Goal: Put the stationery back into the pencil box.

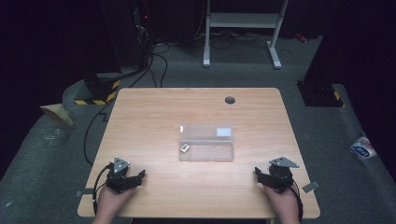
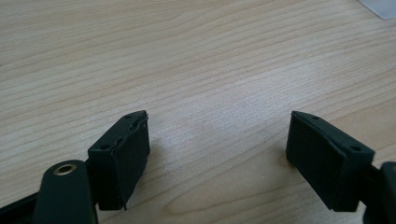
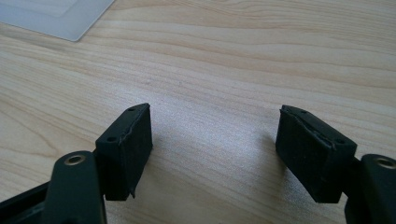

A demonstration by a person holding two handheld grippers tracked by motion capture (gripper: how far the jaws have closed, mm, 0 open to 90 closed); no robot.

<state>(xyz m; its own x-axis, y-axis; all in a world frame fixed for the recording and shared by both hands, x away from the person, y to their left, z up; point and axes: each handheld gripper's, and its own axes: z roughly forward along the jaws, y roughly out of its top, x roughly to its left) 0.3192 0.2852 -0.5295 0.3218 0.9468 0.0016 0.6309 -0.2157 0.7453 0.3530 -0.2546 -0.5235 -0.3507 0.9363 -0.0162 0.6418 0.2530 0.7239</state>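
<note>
Nearest of all, left gripper (image 1: 135,178) and right gripper (image 1: 259,176), parked low at the near edge of the bench (image 1: 196,102), one off each near corner of the clear box (image 1: 206,151). Fingers (image 2: 122,158) of the left gripper well apart, bare wood between, nothing gripped. Same on the right: fingers (image 3: 126,149) spread wide over plain grain, nothing held. Both aimed inward toward the clear box yet well short of it. Probably a ready stance, mirrored so as to close in from both flanks at once.

Clear box near the middle of the bench, flat, long side toward the person. Inside, by its near-left corner, a small white piece (image 1: 185,148); toward its far-right corner, a white label (image 1: 224,132). Seen from the grippers as a pale corner only, top right in the left gripper view and top left in the right gripper view.

Just beyond the clear box, a dark grommet (image 1: 229,100) set in the wood. Farther behind it, off the bench, a white stand (image 1: 243,21) and loose cables (image 1: 159,65). Far left of it, a yellow-and-black striped base (image 1: 100,91). Well to its right, on the floor, a crumpled packet (image 1: 363,148).

Between either gripper and the clear box, open wood, no obstacle. Likely a light, slick box, prone to sliding under a one-sided push, hence the paired approach.
</note>
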